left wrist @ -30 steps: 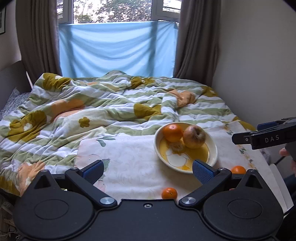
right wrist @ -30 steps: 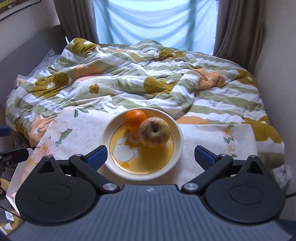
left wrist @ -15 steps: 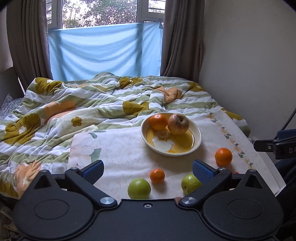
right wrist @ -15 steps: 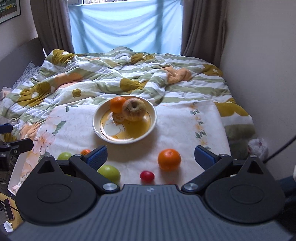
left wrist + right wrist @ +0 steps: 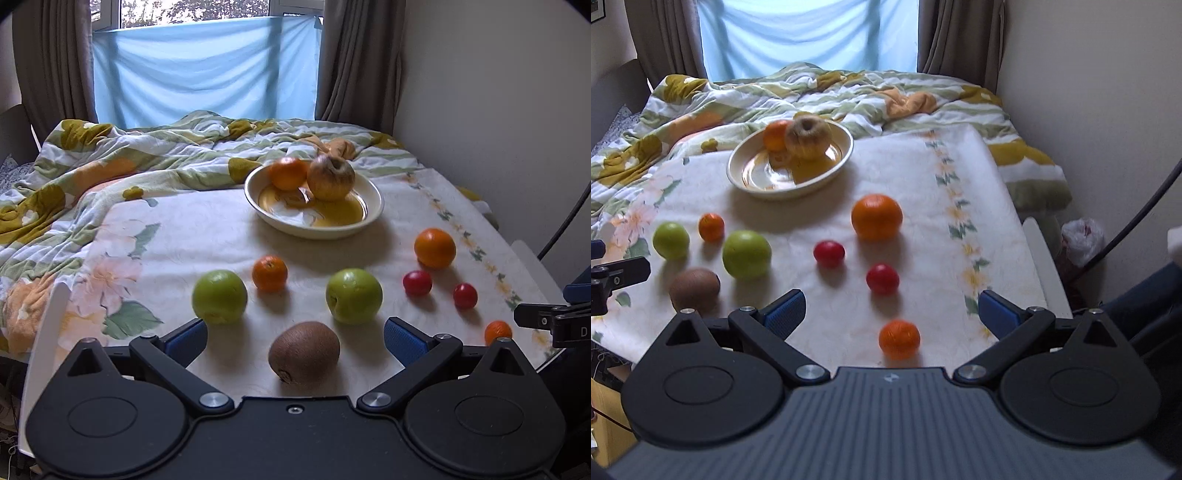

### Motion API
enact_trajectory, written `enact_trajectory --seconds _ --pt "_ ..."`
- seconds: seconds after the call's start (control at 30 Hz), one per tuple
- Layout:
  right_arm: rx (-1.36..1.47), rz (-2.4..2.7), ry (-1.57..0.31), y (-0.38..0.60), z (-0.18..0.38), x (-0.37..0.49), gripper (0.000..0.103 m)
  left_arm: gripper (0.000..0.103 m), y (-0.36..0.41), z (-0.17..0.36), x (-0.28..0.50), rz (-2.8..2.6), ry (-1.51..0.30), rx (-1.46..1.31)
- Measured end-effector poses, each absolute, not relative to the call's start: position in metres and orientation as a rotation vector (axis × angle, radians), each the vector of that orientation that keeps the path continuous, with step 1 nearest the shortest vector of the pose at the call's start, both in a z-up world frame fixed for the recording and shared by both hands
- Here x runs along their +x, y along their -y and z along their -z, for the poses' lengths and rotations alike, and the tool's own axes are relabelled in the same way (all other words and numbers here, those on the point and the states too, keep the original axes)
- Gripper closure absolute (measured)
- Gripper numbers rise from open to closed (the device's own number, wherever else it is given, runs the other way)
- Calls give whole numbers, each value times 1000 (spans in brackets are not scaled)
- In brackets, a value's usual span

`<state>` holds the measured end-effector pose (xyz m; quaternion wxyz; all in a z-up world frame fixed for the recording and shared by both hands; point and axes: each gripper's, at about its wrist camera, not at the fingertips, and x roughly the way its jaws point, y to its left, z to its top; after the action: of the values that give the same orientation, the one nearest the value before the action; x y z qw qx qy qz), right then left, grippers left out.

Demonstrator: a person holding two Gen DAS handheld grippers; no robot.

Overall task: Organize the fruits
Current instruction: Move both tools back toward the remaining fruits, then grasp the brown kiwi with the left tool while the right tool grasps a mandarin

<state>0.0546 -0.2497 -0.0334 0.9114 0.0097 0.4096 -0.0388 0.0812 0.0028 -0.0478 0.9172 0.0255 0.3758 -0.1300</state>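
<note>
Both claws pulled back from bowl (image 5: 314, 218); left claw (image 5: 295, 338) over kiwi (image 5: 303, 352), right claw (image 5: 891, 308), both released, empty.

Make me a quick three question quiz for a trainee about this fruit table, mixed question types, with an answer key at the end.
1. True or false: the bowl already holds an orange and a brownish apple.
2. How many green apples lie loose on the cloth? A) one B) two C) three
3. Fill in: the fruit lying nearest between the open fingers of the left gripper is a ____.

Key
1. True.
2. B: one green apple on the left and another to its right, with a small orange between and behind them.
3. Kiwi. The right gripper is also open, with a different small orange nearest it.
</note>
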Motion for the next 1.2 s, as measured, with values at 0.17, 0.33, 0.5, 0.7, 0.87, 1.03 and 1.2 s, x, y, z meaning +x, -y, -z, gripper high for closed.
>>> enact_trajectory --seconds 0.17,0.33,0.5,0.7,0.87,1.03,1.2 --pt "24 80 -868 258 64 54 0 0 6 73 89 257 -782 58" --pt "3 81 -866 256 87 50 0 2 10 96 99 232 -813 51" --pt "28 76 -892 258 103 53 0 8 13 107 106 232 -821 67" --pt "40 68 -909 258 110 58 10 24 20 114 109 257 -837 83" --pt "36 52 -917 256 113 60 21 38 23 117 107 247 -844 124" --pt "28 43 -915 255 113 61 25 38 21 117 102 246 -841 130" --pt "28 48 -903 255 113 61 30 39 15 117 97 239 -840 117"
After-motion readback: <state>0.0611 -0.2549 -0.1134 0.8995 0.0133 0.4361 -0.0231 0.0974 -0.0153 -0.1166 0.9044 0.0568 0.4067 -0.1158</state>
